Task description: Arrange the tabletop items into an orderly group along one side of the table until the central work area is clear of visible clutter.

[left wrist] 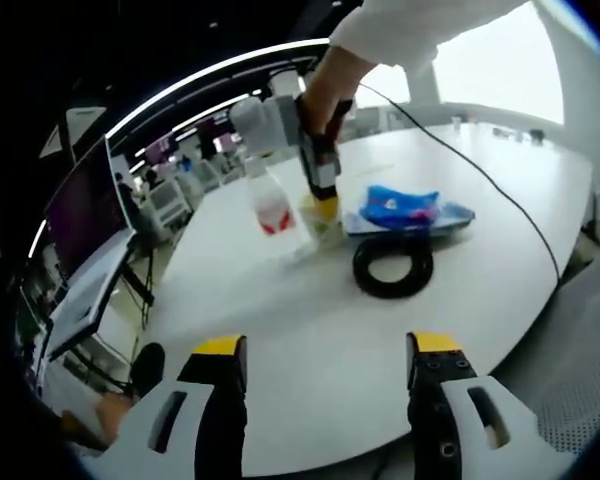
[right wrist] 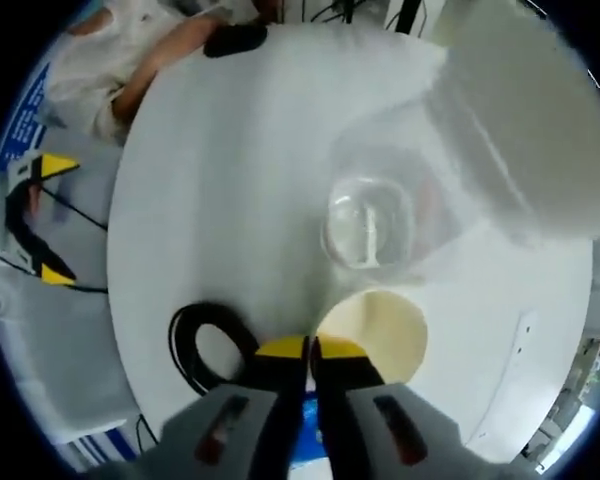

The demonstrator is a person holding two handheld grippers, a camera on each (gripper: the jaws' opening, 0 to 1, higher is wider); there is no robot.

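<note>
Left gripper (left wrist: 329, 352): jaws spread wide, holding nothing, poised over the near edge of the white worktop (left wrist: 280, 380). Beyond it, toward the worktop's middle, a black ring (left wrist: 392, 266) lies flat, just before a blue packet (left wrist: 405, 208). Beside these, the right gripper (left wrist: 325, 205) points down at a pale yellow disc (right wrist: 380, 335), with a clear plastic bottle (left wrist: 270, 205) upright just beside it. Right gripper view: the right gripper's jaws are pressed together, tips at the disc's edge; whether they pinch it cannot be told
</note>
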